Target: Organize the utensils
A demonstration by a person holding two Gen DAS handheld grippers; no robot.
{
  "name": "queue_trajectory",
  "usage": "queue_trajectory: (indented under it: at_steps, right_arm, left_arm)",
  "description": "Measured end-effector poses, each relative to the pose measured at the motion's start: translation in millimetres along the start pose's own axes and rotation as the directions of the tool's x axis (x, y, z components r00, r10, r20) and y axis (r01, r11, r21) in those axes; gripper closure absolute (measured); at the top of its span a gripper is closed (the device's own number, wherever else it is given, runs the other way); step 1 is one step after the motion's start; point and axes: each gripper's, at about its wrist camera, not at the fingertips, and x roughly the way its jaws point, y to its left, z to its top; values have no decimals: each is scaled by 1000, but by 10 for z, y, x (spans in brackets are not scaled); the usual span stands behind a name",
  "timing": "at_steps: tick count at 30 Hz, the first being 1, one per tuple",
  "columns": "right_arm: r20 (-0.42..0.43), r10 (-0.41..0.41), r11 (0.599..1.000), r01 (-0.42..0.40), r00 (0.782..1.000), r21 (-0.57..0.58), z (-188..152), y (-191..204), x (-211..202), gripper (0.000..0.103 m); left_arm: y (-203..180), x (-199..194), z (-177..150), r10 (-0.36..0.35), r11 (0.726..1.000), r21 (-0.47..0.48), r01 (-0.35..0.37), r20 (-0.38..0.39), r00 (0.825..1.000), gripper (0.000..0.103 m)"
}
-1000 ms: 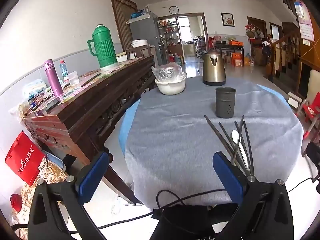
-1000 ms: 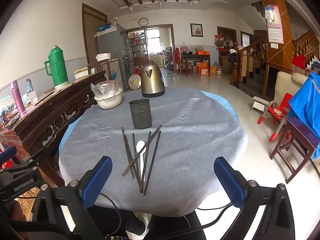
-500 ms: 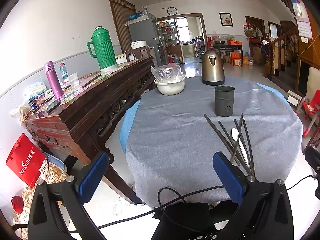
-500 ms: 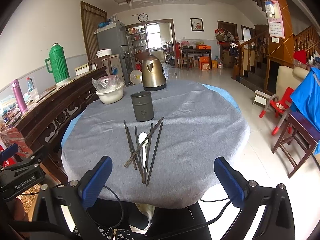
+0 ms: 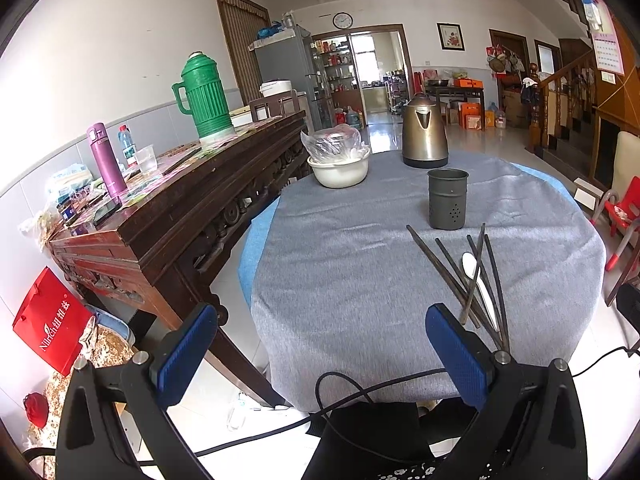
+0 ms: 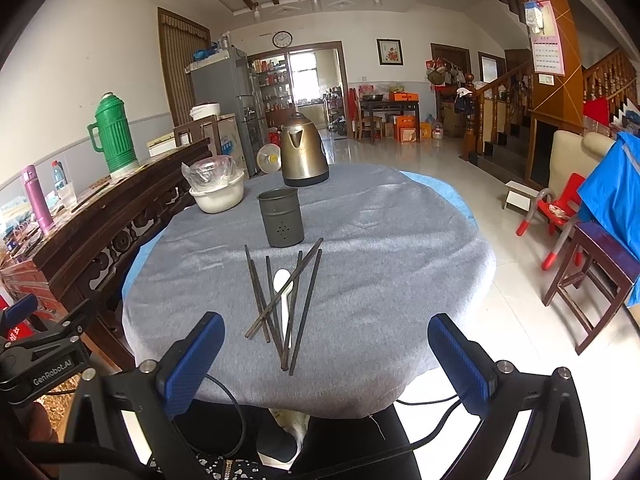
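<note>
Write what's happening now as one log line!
left gripper: open, empty | right gripper: open, empty | chopsticks, spoon: on table | holder: upright

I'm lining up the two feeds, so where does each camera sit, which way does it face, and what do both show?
Left wrist: on the left gripper, facing across the table's left side and the sideboard; its open blue fingers show.
Right wrist: on the right gripper, centred on the chopsticks; its open fingers show, and the left gripper appears at the left edge.
Shared: holder cup, chopsticks, white spoon, kettle, bowl.
</note>
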Motion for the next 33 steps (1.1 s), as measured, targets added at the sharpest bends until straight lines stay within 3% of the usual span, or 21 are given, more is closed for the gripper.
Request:
queue_trajectory:
  at_steps: [25, 33]
  right_arm:
    - [53, -33, 999, 35, 998, -42, -3, -36, -53, 1]
    - [29, -17, 1000, 18, 999, -15, 6, -46, -50, 1]
  left_arm:
    - [-17, -39, -1, -10, 1000, -10, 10, 6, 1000, 0]
    - [-19, -38, -1, -11, 1000, -10, 11, 2, 1000, 0]
